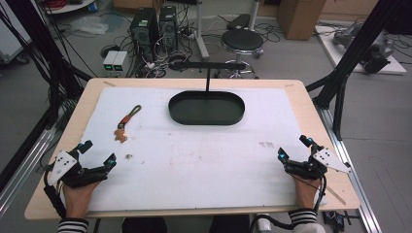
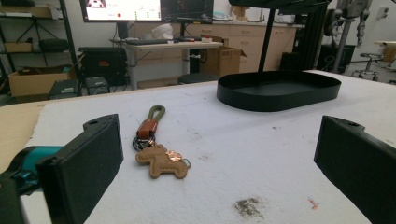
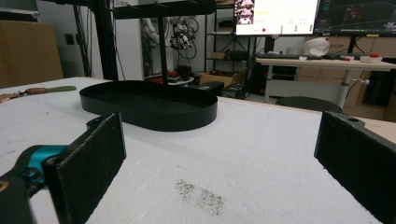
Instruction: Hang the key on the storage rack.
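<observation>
Two grippers parked low at the near edge of the table, one at each corner. Left gripper out at the near left, jaws spread wide, nothing between them, held in a hand with a striped sleeve behind it. Right gripper mirrored at the near right, jaws likewise wide apart and empty, grey three-cornered plate on top.

Sitting on the white mat: a keychain on the left side, ahead of the left gripper and well apart from it. Long axis running diagonally, olive cord loop pointing away toward the far right, brown leather animal-shaped charm at the near-left end. Seen from the left gripper view, same keychain lying flat just ahead of the left jaw, loop farthest off, reddish-brown leather wrap in the middle, charm nearest with a coppery bit on top.

Farther back, near the middle of the table's far side: a black oval tray, long axis left to right, nothing in it. Clear of the keychain, off to its right. From the right gripper view, tray ahead and left, keychain small at the far left edge.

Couple of dark smudges on the mat, one close before the left gripper, one before the right.
</observation>
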{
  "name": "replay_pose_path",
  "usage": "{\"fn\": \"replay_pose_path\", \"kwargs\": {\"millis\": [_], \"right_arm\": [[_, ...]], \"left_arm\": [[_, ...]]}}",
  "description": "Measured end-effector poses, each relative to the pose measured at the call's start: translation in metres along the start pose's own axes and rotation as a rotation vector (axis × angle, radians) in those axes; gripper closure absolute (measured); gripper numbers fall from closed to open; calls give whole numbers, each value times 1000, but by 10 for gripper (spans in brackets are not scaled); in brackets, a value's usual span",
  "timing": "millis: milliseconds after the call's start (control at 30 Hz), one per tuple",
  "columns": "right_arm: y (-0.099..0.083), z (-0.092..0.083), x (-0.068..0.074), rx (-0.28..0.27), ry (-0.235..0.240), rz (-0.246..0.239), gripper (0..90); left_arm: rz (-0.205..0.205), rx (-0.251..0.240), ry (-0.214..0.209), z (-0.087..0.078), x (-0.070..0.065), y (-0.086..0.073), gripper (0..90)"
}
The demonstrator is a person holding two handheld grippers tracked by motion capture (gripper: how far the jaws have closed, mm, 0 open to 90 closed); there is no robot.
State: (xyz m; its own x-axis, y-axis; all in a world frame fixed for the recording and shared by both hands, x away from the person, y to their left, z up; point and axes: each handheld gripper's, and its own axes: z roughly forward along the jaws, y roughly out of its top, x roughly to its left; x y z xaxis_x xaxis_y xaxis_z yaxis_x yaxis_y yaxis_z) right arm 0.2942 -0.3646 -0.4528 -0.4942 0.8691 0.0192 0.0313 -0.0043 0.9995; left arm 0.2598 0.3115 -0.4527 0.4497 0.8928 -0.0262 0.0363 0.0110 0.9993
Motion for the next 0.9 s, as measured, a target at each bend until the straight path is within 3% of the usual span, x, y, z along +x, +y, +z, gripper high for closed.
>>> {"fn": "replay_pose_path", "kwargs": {"millis": [533,767,900], "right_arm": [[0,0,0,-2,-2,2,11],[0,0,0,2,-2,-3,11],[0,0,0,1,-2,-3,11]], "left_arm": [[-1,7,2,0,0,0,17],[-41,24,15,3,5,2,17],[-14,36,16,8,7,10,17]]}}
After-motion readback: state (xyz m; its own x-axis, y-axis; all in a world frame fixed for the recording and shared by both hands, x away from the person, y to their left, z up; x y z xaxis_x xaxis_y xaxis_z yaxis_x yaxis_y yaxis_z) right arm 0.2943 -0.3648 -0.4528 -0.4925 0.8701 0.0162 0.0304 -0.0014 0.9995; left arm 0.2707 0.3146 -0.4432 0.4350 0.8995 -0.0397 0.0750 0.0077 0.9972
